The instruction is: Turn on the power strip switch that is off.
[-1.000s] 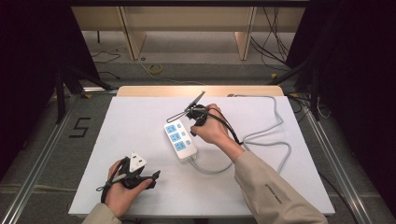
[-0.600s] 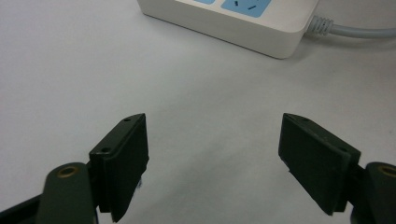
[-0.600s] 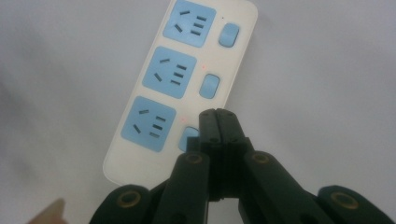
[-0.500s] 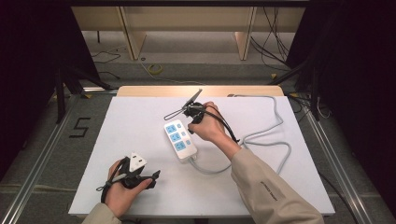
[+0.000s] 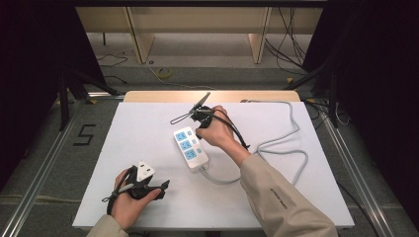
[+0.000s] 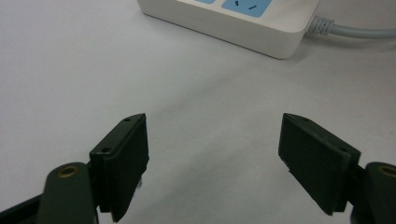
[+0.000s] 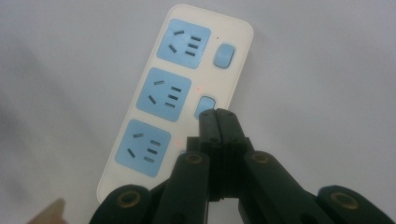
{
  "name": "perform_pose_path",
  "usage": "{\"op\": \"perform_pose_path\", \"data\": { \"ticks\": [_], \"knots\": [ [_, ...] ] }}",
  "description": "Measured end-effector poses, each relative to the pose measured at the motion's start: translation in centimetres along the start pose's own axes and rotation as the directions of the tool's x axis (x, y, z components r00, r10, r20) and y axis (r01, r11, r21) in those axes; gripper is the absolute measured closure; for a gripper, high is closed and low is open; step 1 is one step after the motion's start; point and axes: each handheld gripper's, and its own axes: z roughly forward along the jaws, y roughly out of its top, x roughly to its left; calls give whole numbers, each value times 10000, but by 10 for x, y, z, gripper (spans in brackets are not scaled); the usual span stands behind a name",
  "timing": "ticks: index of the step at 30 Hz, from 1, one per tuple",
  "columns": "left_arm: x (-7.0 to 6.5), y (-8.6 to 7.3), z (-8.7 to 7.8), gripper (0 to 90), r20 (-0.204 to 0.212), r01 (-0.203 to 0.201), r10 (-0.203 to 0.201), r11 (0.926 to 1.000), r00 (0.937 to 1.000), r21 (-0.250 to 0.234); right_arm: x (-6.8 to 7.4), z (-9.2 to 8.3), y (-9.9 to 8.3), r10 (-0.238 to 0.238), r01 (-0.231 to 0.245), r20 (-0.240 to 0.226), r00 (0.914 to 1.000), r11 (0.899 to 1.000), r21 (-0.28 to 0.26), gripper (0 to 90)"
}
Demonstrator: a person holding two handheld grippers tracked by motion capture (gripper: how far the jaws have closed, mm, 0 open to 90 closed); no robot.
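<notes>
White power strip under closed right tongs; grey cable loops alongside.

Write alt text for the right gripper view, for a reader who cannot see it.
The right claw, its black jaws shut together, points down at a white power strip on a white table, its tip at the middle switch. The strip has three blue sockets in a row, each with a blue-grey switch beside it; the top switch is in plain sight.

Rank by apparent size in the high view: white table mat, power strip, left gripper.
1. White table mat, by far the largest.
2. Power strip.
3. Left gripper, roughly similar; it is nearer the camera, so this is unsure.
</notes>
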Motion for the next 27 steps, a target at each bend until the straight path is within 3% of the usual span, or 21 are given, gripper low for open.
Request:
{"op": "perform_pose_path", "data": {
  "ticks": [27],
  "knots": [
    [-1,1,0,245,35,-10,10,10000,10000,-36,-3,8,12,191,-190,131,9997,9998,-111,900]
  ]
}}
